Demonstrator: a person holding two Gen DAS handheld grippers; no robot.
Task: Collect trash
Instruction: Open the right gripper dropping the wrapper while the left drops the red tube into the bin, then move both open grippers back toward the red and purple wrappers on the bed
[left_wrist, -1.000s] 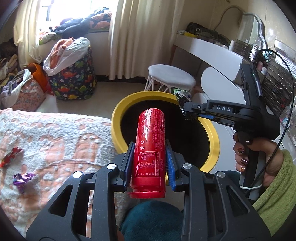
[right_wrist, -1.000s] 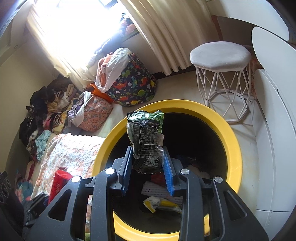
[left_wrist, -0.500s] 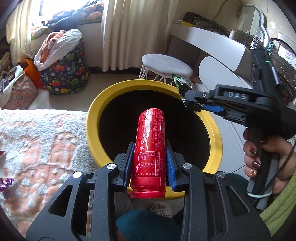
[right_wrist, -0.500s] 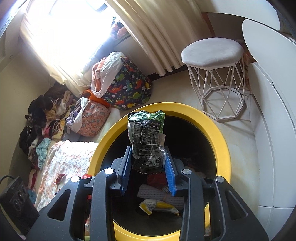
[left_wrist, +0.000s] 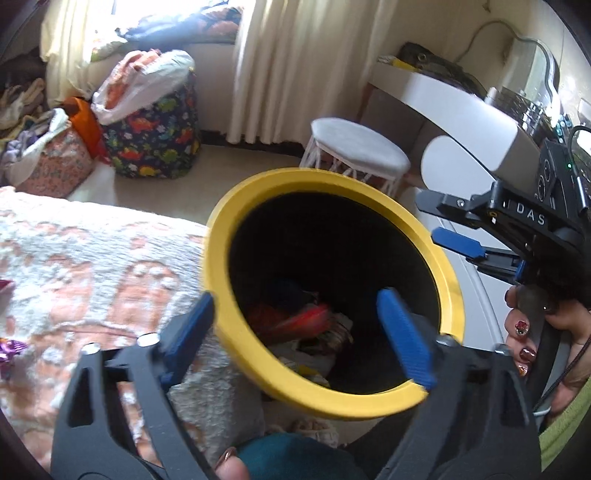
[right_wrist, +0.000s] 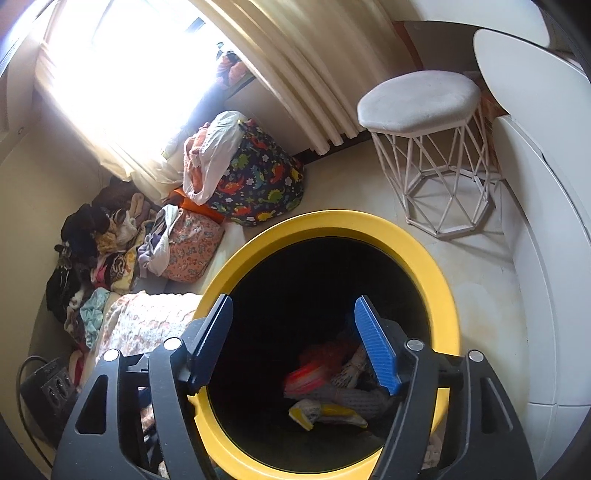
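Observation:
A round bin with a yellow rim (left_wrist: 448, 280) (right_wrist: 439, 277) and a black inside stands on the floor beside the bed. My left gripper (left_wrist: 295, 306) is open and empty over the bin's near edge. My right gripper (right_wrist: 293, 317) is open and empty above the bin mouth; it also shows in the left wrist view (left_wrist: 443, 221) at the bin's right side. Inside the bin lie a blurred red can (left_wrist: 301, 319) (right_wrist: 308, 371), a yellow wrapper (right_wrist: 325, 411) and other trash. A purple wrapper (left_wrist: 11, 349) lies on the blanket at the far left.
A pink and white blanket (left_wrist: 92, 266) covers the bed left of the bin. A white wire stool (right_wrist: 424, 103) and a white desk (left_wrist: 454, 118) stand behind and right. A dinosaur-print bag (right_wrist: 258, 184) and piles of clothes (right_wrist: 92, 251) lie by the curtain.
Both grippers have opened. The red can left my left gripper and the green snack bag left my right gripper; both dropped into the bin.

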